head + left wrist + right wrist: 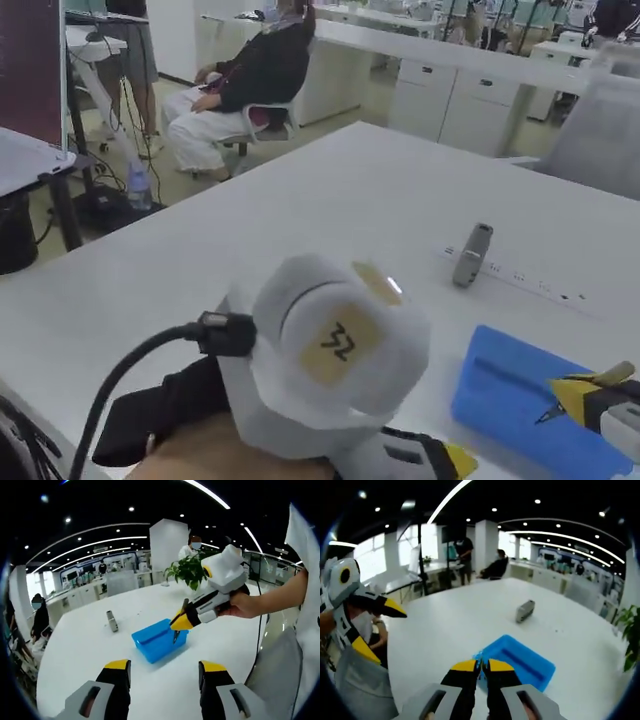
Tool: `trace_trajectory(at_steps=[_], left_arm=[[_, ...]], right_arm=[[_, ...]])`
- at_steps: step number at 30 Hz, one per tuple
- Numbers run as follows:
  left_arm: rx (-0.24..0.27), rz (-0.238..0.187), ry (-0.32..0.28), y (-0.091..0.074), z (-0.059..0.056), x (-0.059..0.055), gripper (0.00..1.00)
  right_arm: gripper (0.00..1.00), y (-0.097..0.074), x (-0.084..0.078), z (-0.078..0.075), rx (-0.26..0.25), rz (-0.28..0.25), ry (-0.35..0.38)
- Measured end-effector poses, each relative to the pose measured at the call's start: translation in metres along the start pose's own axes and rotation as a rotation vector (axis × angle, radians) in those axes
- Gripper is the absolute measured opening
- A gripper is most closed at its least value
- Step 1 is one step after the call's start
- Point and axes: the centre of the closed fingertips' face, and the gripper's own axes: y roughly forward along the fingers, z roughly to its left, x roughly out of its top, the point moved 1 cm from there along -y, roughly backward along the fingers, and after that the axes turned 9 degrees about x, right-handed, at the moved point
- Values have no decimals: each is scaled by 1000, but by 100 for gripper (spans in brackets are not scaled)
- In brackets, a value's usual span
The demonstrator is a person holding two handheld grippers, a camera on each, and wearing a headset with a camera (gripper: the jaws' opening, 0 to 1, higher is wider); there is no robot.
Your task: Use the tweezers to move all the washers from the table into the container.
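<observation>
A blue container (520,400) sits on the white table (330,210) at the near right. My right gripper (575,390) hangs over it, shut on dark tweezers (547,412) that point down at the container. The left gripper view shows the same: right gripper (181,622), tweezers (176,636), container (155,642). In its own view the right gripper (482,667) has its yellow tips together, just short of the container (520,662). My left gripper (165,667) stands open and holds nothing. It is close under the headset (450,462) and at the left (382,630).
A small grey device (472,254) lies beside a white power strip (530,277) at the far right of the table. A person sits on a chair (250,80) beyond the far left edge. A potted plant (190,570) stands behind the right gripper.
</observation>
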Motion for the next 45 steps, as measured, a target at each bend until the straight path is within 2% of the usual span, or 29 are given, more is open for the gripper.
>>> trace_trajectory(at_steps=[4, 5, 6, 8, 11, 15, 18, 21, 24, 26, 29, 30, 31, 32, 38, 41, 42, 45], left_arm=[[-83, -40, 31, 0, -4, 13, 42], [-118, -53, 27, 1, -8, 17, 38], [-125, -57, 24, 1, -8, 19, 36], [-198, -78, 6, 0, -20, 26, 31], [-287, -61, 13, 3, -32, 23, 28], [-352, -85, 25, 12, -47, 27, 25], [-411, -102, 109, 16, -66, 26, 17], [-468, -84, 167, 21, -80, 16, 11], [-484, -75, 208, 31, -82, 5, 8], [-529, -66, 233, 34, -87, -2, 3], [-591, -37, 270, 35, -97, -13, 0], [-615, -18, 294, 36, -98, -21, 0], [-618, -14, 304, 36, -98, -22, 0], [-622, -10, 341, 37, -101, -24, 0], [-661, 37, 385, 43, -98, -37, 0], [-651, 37, 385, 43, -91, -37, 0], [-654, 50, 378, 44, -88, -39, 0], [-649, 78, 430, 46, -85, -51, 0]], right_arm=[[3, 0, -1, 24, 84, 32, -54], [3, 0, -2, 34, 115, 43, -52], [3, 0, -2, 36, 117, 43, -53], [3, -1, -5, 48, 165, 62, -76], [3, -2, -12, 57, 204, 91, -79], [3, -1, -25, 71, 251, 155, -124], [3, 0, -36, 80, 274, 208, -187], [3, 1, -51, 85, 299, 271, -234], [3, 3, -64, 87, 312, 318, -270], [3, 4, -73, 86, 326, 349, -285], [3, 5, -86, 87, 354, 389, -263], [3, 5, -92, 86, 363, 419, -278], [3, 5, -95, 86, 367, 433, -296], [3, 5, -100, 87, 375, 454, -316], [3, 9, -112, 84, 388, 516, -399], [3, 11, -109, 80, 385, 508, -383], [3, 13, -109, 78, 375, 502, -374], [4, 13, -112, 76, 365, 514, -380]])
